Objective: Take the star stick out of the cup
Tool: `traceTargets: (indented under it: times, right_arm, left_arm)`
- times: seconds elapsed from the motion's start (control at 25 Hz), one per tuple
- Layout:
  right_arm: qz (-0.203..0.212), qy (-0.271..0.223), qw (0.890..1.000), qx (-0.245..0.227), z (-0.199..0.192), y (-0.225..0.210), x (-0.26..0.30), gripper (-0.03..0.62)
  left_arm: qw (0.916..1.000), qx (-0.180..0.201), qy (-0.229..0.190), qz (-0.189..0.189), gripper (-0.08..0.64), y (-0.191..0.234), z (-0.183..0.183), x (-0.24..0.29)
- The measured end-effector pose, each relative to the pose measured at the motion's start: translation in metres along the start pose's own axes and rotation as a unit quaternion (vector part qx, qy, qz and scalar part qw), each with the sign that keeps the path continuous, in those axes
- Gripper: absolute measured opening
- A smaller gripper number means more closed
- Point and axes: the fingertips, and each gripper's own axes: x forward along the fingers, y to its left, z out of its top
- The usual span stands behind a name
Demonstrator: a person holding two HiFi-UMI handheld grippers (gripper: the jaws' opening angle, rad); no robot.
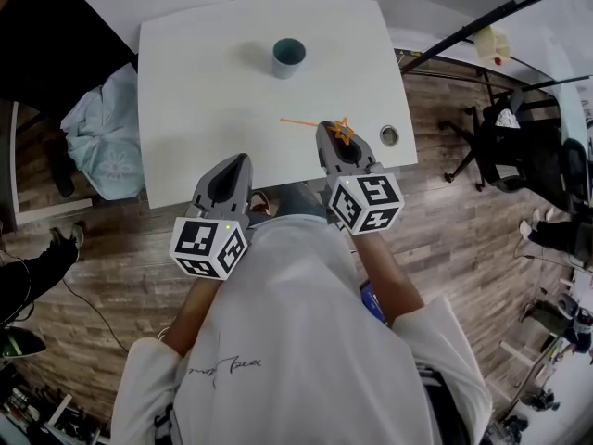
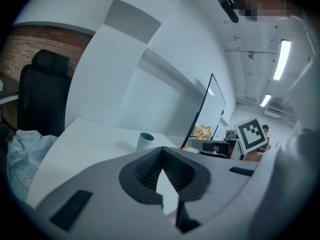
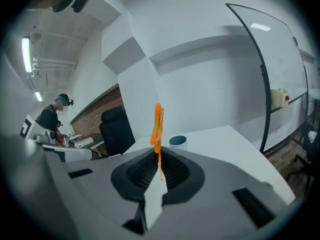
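Note:
A teal-rimmed white cup (image 1: 288, 57) stands upright near the far middle of the white table (image 1: 204, 91). My right gripper (image 1: 330, 128) is shut on the orange star stick (image 1: 310, 124), well clear of the cup and nearer the table's front right. In the head view the star sits at the jaws and the thin stick points left. In the right gripper view the star stick (image 3: 158, 126) rises edge-on from the closed jaws, with the cup (image 3: 178, 142) beyond. My left gripper (image 1: 239, 160) hovers at the table's front edge, shut and holding nothing.
A round cable hole (image 1: 389, 136) sits in the table's right front corner. A black chair (image 1: 37, 54) with a pale blue cloth (image 1: 102, 133) stands left of the table. An office chair (image 1: 519, 146) and a board's black frame (image 1: 463, 31) stand to the right.

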Motion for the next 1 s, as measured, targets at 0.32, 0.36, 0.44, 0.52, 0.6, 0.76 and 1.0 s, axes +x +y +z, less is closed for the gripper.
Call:
traceTargets:
  times: [0.32,0.36,0.44,0.52,0.6,0.76,1.0]
  right_arm:
    - [0.010,0.016,1.000,-0.003,-0.009,0.004,-0.007,0.023]
    - [0.012,0.018,1.000,-0.001,-0.010,0.004,-0.007,0.023]
    - [0.018,0.020,1.000,0.003,-0.011,0.005,-0.006,0.023]
    - [0.024,0.022,0.999,0.006,-0.012,0.008,-0.006,0.025]
    - [0.031,0.025,0.999,0.008,-0.013,0.010,-0.006,0.024]
    - [0.050,0.033,0.998,0.008,-0.014,0.015,-0.006,0.023]
    - [0.072,0.047,0.996,-0.002,-0.016,0.024,-0.002,0.023]
  left_arm:
    - [1.0000,-0.006,0.003,0.005,-0.003,0.002,-0.002,0.001]
    - [1.0000,-0.007,0.003,0.005,-0.003,0.002,-0.002,0.001]
    - [0.9999,-0.008,0.003,0.007,-0.003,0.005,-0.001,0.000]
    - [0.9999,-0.009,0.003,0.009,-0.003,0.008,-0.001,-0.001]
    - [0.9999,-0.011,0.005,0.011,-0.003,0.009,-0.002,-0.002]
    - [0.9998,-0.013,0.007,0.011,-0.003,0.011,-0.002,-0.001]
    - [0.9998,-0.015,0.008,0.012,-0.003,0.019,-0.001,-0.001]
